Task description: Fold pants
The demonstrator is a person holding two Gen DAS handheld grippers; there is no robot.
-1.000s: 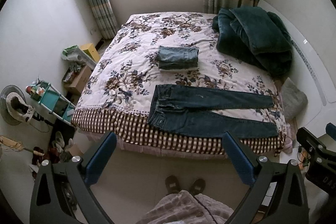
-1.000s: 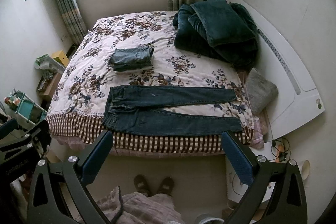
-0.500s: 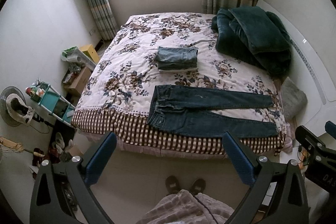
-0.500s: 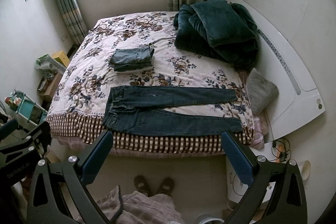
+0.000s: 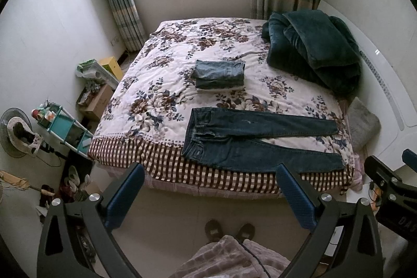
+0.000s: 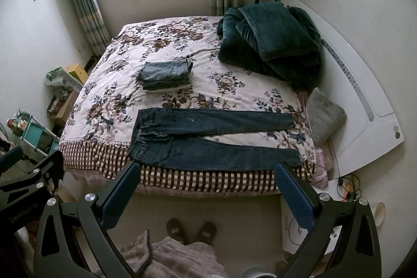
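Observation:
Dark blue jeans (image 5: pixel 250 140) lie flat along the near edge of the bed, waistband to the left, both legs stretched to the right; they also show in the right wrist view (image 6: pixel 208 140). A folded pair of lighter jeans (image 5: pixel 220 74) sits farther back on the bed, also in the right wrist view (image 6: pixel 165 74). My left gripper (image 5: pixel 208 189) is open and empty, held above the floor in front of the bed. My right gripper (image 6: pixel 204 186) is open and empty, also short of the bed edge.
The bed has a floral cover (image 5: pixel 161 85) with a checked border (image 5: pixel 208 173). A dark green blanket pile (image 5: pixel 312 51) lies at the back right, a grey pillow (image 6: pixel 325 113) by the white headboard. A teal shelf (image 5: pixel 62 129), boxes and a fan stand at left. The person's feet (image 5: pixel 226 228) are on the floor.
Both views have shifted only slightly; the bed sits a little differently in frame. The jeans and both open grippers are as before.

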